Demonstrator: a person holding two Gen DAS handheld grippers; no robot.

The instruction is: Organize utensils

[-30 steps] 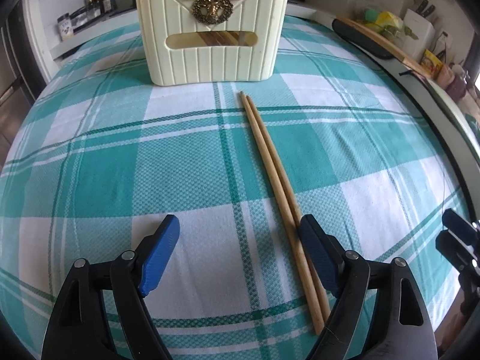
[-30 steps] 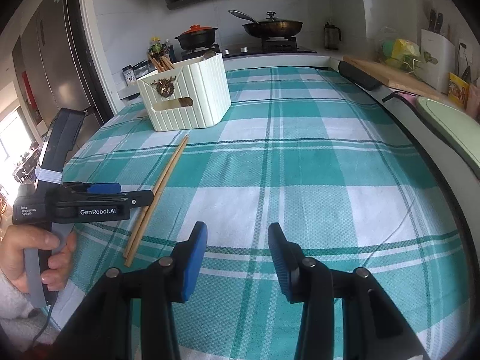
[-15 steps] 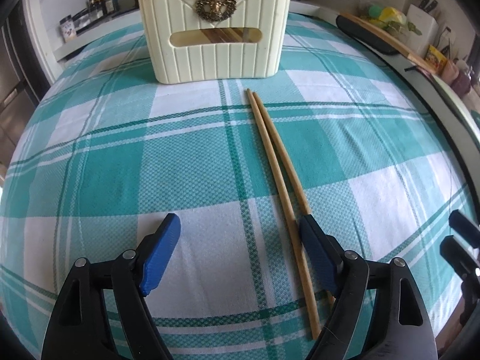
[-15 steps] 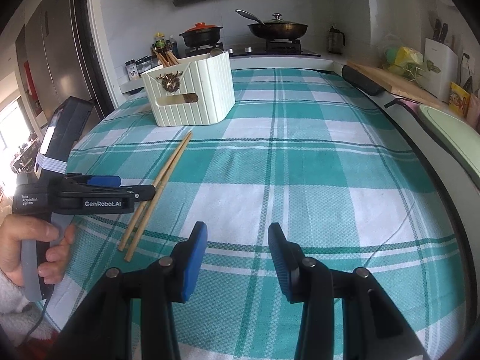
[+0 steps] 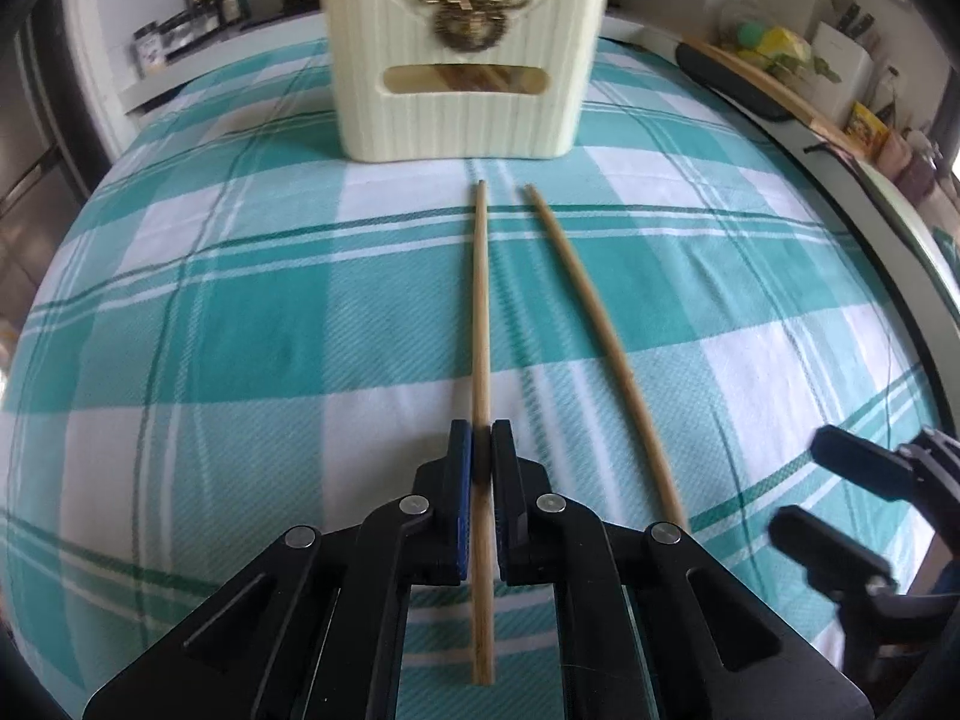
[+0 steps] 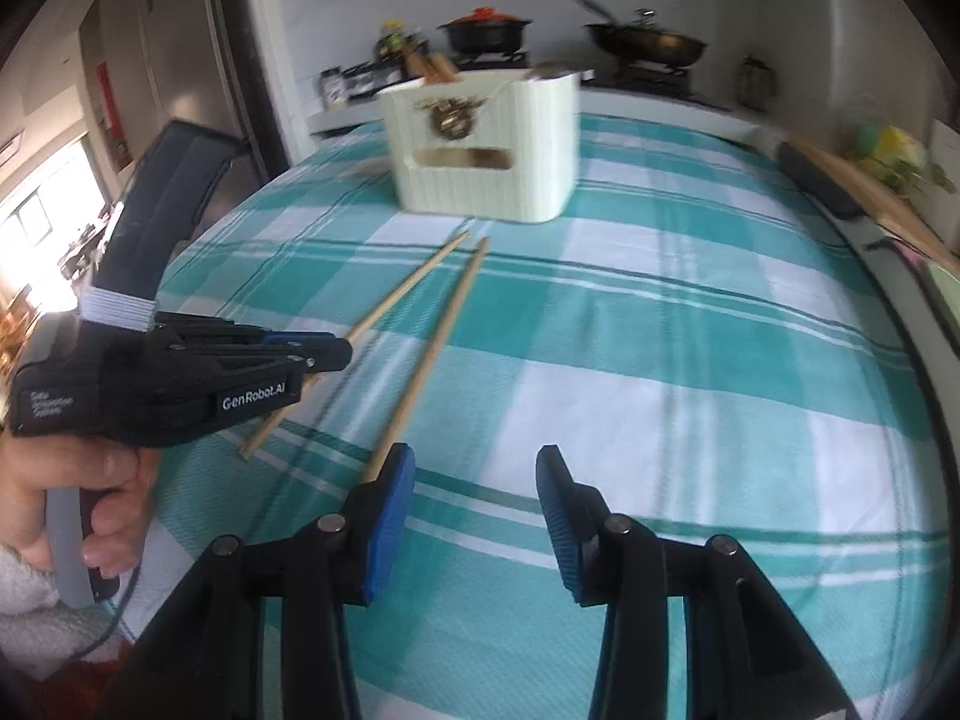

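My left tongs (image 5: 482, 450) have just closed on one chopstick (image 5: 480, 312) near its thick end, the other chopstick (image 5: 591, 330) lies just beside it on the checked tablecloth (image 5: 240, 330) before the cream holder (image 5: 462, 66), my right tongs (image 6: 474, 504) part-open, empty.

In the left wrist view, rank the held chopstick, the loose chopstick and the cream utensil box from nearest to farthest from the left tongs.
1. Held chopstick: clamped between the left tongs, which just closed on it.
2. Loose chopstick: flat on the cloth, just right.
3. Cream utensil box: upright at the table's far end.
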